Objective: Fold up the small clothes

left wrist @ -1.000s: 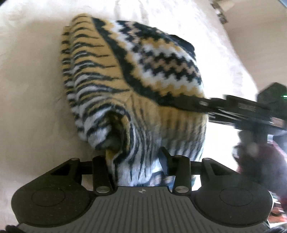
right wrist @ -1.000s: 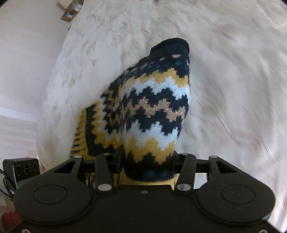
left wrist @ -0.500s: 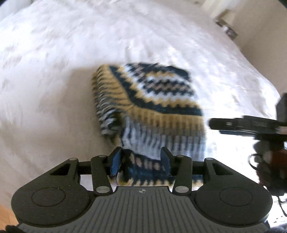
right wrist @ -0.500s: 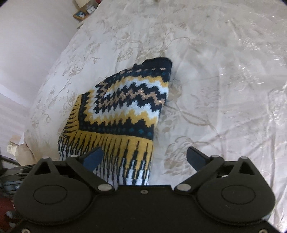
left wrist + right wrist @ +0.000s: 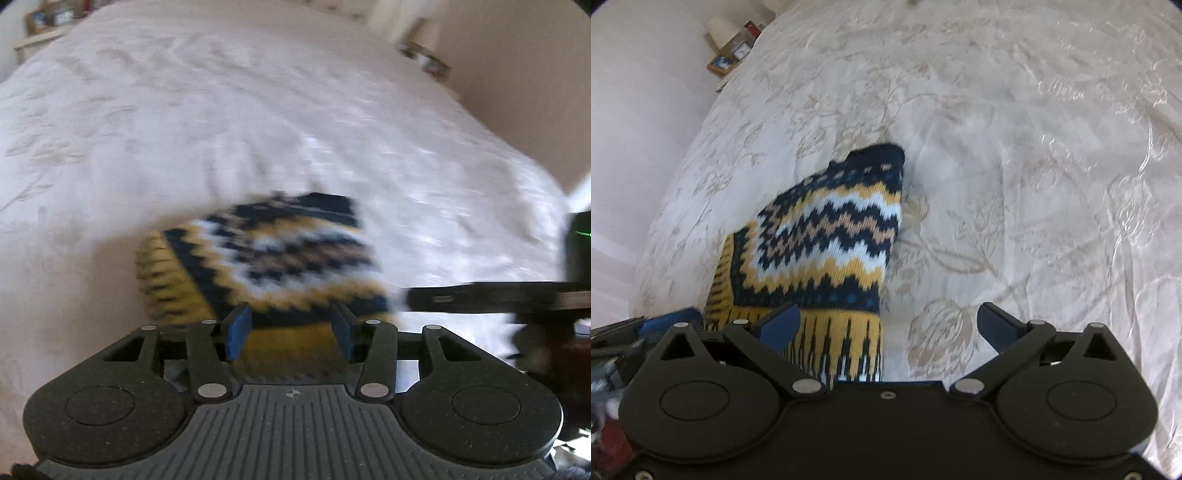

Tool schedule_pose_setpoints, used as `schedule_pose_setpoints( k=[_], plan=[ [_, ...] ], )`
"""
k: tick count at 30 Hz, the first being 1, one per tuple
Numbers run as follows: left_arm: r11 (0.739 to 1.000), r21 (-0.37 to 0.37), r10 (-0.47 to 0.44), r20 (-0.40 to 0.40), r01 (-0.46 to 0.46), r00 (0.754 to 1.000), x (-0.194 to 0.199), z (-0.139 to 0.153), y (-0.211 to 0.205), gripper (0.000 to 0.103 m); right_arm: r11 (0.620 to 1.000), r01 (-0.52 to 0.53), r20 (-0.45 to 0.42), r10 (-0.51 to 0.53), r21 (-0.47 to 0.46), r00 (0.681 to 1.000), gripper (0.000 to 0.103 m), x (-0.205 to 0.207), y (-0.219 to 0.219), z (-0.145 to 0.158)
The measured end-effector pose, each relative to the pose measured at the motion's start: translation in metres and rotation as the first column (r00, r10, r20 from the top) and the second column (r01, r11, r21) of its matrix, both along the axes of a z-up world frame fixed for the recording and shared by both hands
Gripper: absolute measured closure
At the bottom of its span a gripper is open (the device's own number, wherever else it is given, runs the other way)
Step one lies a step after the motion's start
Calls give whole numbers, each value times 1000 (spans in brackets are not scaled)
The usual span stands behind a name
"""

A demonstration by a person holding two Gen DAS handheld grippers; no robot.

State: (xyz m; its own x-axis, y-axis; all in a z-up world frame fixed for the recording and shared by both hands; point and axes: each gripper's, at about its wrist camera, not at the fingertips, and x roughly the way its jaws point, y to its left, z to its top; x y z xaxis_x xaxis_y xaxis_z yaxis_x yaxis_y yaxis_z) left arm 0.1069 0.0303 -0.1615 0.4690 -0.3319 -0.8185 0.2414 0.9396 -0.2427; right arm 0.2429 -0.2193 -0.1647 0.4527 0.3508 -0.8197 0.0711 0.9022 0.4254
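While the left wrist view smeared with blur, the knit sweater [image 5: 280, 258] read only as navy, yellow and white zigzags on the pale bedspread [image 5: 184, 129]. Its yellow hem filled the gap between the left gripper [image 5: 290, 332] pads; pressing or merely framing the cloth, could not tell. A dark bar entered at 3 o'clock, cut by the edge, probably the other tool.

Right wrist view, sharp. At 9 o'clock, blue and black hardware, cropped and fuzzy. Sweater lay flat on the bedspread, running from 12 o'clock of the claw down to 7 o'clock, hem vanishing under the tool's body. Right gripper [image 5: 886, 325] had just been opening and stood spread wide, released: left pad over the hem, right pad over bare bedspread, neither pressing cloth.
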Motion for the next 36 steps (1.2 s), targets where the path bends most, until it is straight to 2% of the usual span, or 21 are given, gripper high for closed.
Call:
schedule_pose_setpoints(
  k=[4,11,16,18,21,24,29,32,36],
  plan=[
    [993,118,35,-124,-20,992,12,-46,15,56,999,41,20,-40,-31,999,1,14,5,6],
    [994,105,2,-105,9,994,8,-53,18,53,993,47,28,-45,-111,999,1,46,25,2],
    [994,103,-10,-104,21,995,7,-53,18,51,964,-31,-111,1,-266,994,1,75,50,-39],
    [993,108,-27,-102,38,994,8,-53,17,49,955,-52,-128,14,-293,992,1,81,54,-49],
    [993,107,-46,-103,57,994,9,-55,16,45,944,-78,-125,39,-322,991,1,85,59,-46],
    [993,104,-49,-105,60,993,9,-55,16,45,939,-78,-77,55,-335,995,1,76,61,-29],
    [993,95,-59,-108,69,992,9,-55,17,44,938,-83,-16,82,-335,996,1,35,64,-6],
    [992,90,-74,-107,84,991,9,-56,17,39,927,-116,-62,101,-357,993,1,20,68,-17],
    [985,108,-124,-94,134,988,7,-58,11,27,935,-69,-78,45,-348,996,1,16,65,-29]
  ],
)
